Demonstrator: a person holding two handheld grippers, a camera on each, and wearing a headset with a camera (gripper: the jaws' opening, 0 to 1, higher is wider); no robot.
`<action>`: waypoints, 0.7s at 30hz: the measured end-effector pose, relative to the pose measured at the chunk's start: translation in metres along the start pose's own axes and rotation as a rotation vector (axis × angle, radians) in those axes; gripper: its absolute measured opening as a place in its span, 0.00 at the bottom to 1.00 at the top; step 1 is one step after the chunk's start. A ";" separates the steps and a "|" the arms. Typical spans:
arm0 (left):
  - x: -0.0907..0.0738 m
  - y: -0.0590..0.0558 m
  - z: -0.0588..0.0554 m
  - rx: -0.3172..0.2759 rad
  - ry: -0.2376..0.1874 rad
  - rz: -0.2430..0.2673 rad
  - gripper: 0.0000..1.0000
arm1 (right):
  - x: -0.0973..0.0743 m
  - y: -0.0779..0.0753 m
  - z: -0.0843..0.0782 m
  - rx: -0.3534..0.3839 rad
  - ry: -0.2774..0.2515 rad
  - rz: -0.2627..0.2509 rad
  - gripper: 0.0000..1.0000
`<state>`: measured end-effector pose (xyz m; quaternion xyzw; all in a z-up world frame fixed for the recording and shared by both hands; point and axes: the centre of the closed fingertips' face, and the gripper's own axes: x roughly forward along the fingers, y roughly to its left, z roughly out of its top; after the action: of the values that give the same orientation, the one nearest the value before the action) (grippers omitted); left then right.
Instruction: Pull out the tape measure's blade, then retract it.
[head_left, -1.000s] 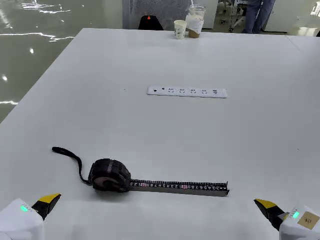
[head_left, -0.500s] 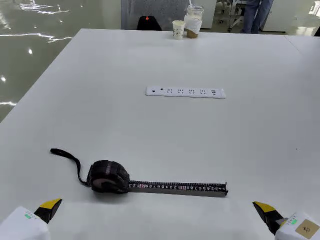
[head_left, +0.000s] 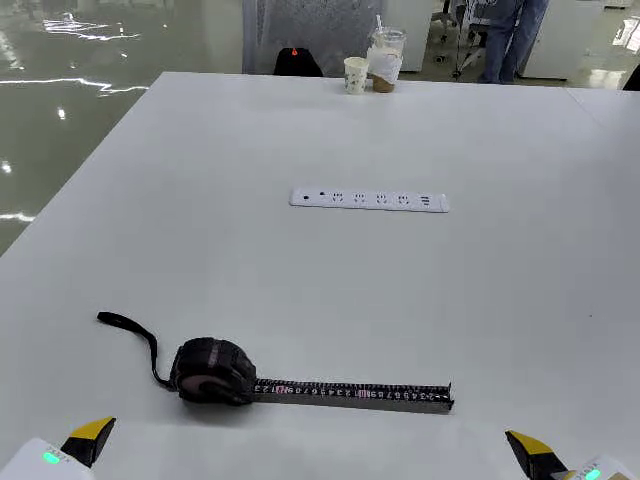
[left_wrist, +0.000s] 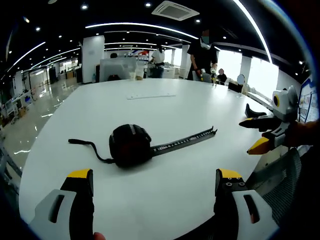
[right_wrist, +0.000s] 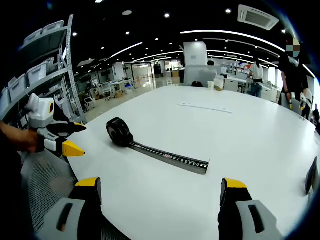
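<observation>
1. If freed at its catch with nothing steadying the tape measure (head_left: 213, 370), could send the blade (head_left: 355, 394) whipping back into the case (left_wrist: 130, 145) — enough, probably, to skid or spin it on the smooth table (head_left: 300, 130).
2. Could also miss the catch altogether: calls for a narrow press on a rounded black case, with hard jaw tips apt to slip off.
3. Might snag the strap (head_left: 130, 330) trailing off the case's left side and drag everything along.
4. Left hand-held gripper (left_wrist: 153, 175): released, jaws spread wide, grasping nothing; aimed straight at the case, ahead between the two jaw tips and apart from both.
5. Right hand-held gripper (right_wrist: 162, 182): likewise released and empty; aimed at the blade's hooked end, ahead of the jaws, not touching.
6. From the head view: tape measure near the table's front edge, case to the left, blade drawn out flat to the right, a yellow jaw tip at each bottom corner — well clear of either end.
7. Judged stage: pull-out done, retraction not yet begun; power strip (head_left: 368, 200) well beyond, out of the way.
</observation>
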<state>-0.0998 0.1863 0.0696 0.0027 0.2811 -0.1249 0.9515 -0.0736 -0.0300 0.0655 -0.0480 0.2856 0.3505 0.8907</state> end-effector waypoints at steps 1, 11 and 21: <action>0.000 0.000 0.001 -0.001 -0.001 0.001 0.99 | 0.000 0.001 -0.001 -0.001 0.002 0.001 0.99; 0.000 0.000 0.001 -0.005 -0.005 0.025 0.99 | 0.000 0.004 -0.002 0.007 0.009 0.005 0.99; 0.003 0.000 0.000 -0.009 -0.001 0.021 0.99 | -0.001 0.001 -0.003 0.014 0.009 -0.007 0.99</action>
<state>-0.0971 0.1853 0.0682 0.0016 0.2813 -0.1136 0.9529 -0.0757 -0.0308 0.0637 -0.0445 0.2917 0.3453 0.8909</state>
